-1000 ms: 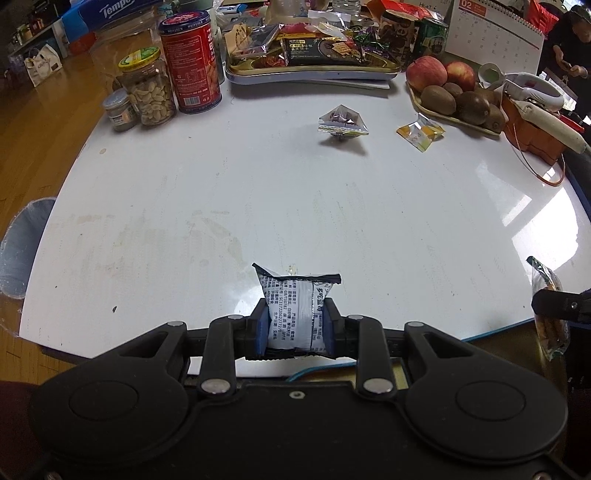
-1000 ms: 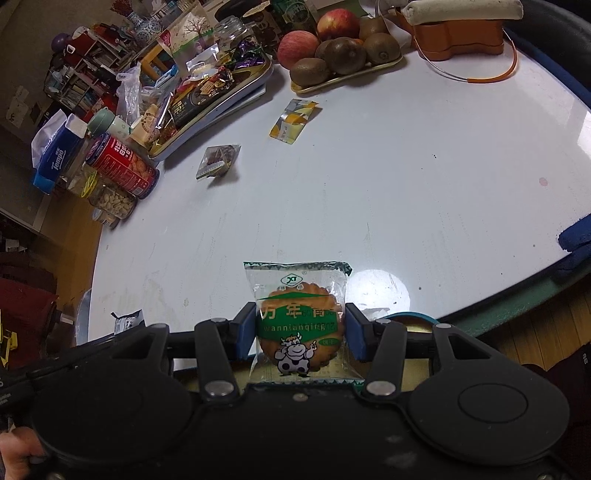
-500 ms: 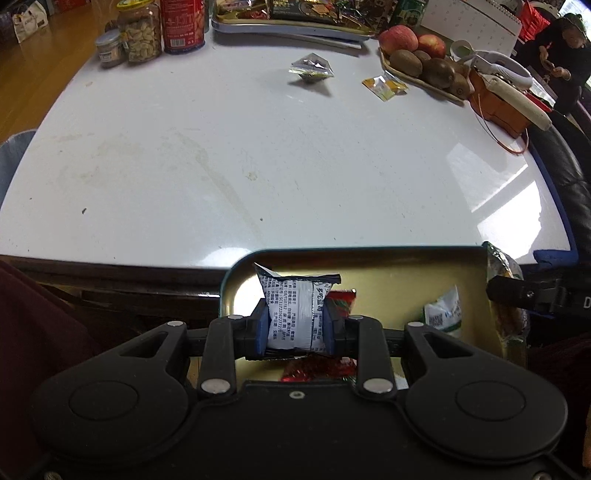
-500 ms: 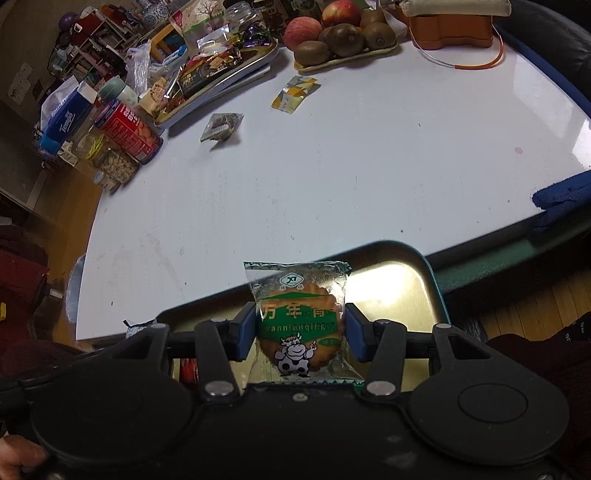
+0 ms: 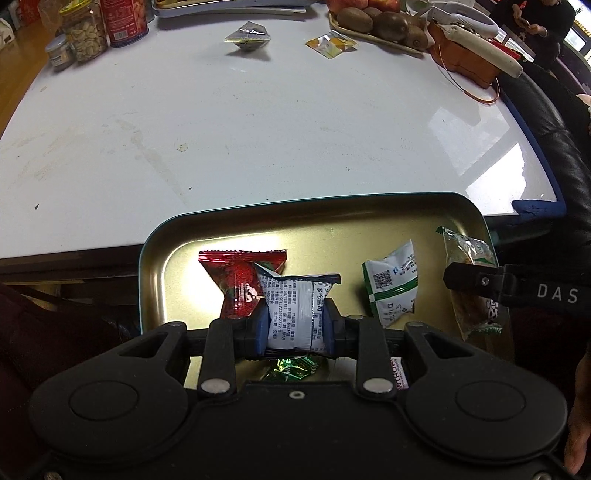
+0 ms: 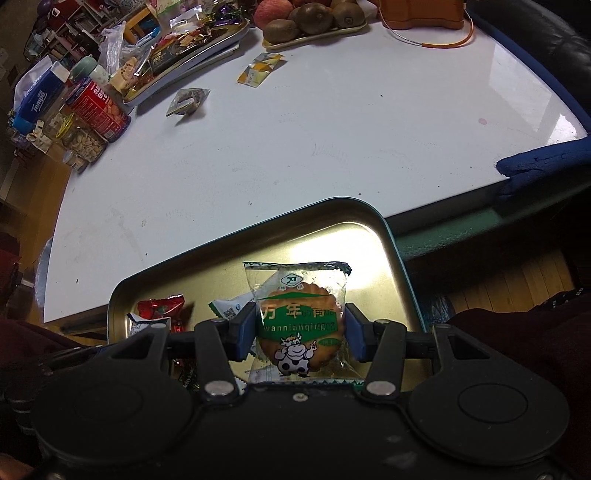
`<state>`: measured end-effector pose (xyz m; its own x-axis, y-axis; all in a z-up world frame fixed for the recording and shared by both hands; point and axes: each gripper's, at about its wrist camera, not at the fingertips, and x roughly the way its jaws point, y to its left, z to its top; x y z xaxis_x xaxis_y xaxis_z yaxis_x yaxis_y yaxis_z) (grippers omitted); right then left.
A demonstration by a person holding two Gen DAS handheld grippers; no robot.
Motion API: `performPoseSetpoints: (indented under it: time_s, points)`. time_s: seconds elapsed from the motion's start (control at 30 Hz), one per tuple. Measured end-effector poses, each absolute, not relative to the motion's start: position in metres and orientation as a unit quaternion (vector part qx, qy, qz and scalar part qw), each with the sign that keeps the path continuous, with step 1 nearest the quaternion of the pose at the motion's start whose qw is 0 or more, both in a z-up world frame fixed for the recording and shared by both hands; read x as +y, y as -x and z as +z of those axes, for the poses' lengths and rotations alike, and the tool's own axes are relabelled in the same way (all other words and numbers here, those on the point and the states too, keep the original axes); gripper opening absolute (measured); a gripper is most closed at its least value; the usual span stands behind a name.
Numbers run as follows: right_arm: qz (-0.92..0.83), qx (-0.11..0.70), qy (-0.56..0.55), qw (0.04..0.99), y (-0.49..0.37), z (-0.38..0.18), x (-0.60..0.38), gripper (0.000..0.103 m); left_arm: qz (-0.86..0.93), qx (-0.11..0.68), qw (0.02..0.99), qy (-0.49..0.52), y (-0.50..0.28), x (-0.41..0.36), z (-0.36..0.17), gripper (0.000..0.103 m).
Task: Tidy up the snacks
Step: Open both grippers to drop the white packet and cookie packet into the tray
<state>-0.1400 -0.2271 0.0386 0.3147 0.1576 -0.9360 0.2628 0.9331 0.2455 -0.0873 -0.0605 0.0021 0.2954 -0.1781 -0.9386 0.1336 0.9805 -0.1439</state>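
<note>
My left gripper is shut on a white snack packet and holds it over a gold tray below the table's near edge. A red packet and a green-and-white packet lie in the tray. My right gripper is shut on a green cookie packet with a cow, held over the right part of the same tray. That gripper and its packet also show at the right in the left wrist view. Two loose packets, silver and yellow, lie far across the white table.
At the table's far side stand a nut jar, a red can, a snack-filled tray, a fruit plate with kiwis and an orange object with a cord. A black sofa is on the right.
Both grippers have pulled back from the table and dropped lower over the gold tray, still holding their packets. More of the tray and its contents now shows.
</note>
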Motion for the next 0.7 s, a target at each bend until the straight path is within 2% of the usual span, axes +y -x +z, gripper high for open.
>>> performPoseSetpoints:
  time_s: [0.23, 0.47, 0.7]
  points:
    - [-0.048, 0.590, -0.185, 0.784, 0.138, 0.032, -0.233, 0.053, -0.093, 0.595, 0.798, 0.028, 0.083, -0.066, -0.001, 0.037]
    - [-0.063, 0.596, -0.198, 0.776, 0.136, 0.030, -0.236, 0.059, -0.090, 0.612, 0.785, 0.040, 0.081, -0.062, 0.000, 0.047]
    - [-0.062, 0.590, -0.206, 0.778, 0.136, 0.036, -0.238, 0.058, -0.082, 0.605, 0.790, 0.057, 0.082, -0.051, 0.007, 0.047]
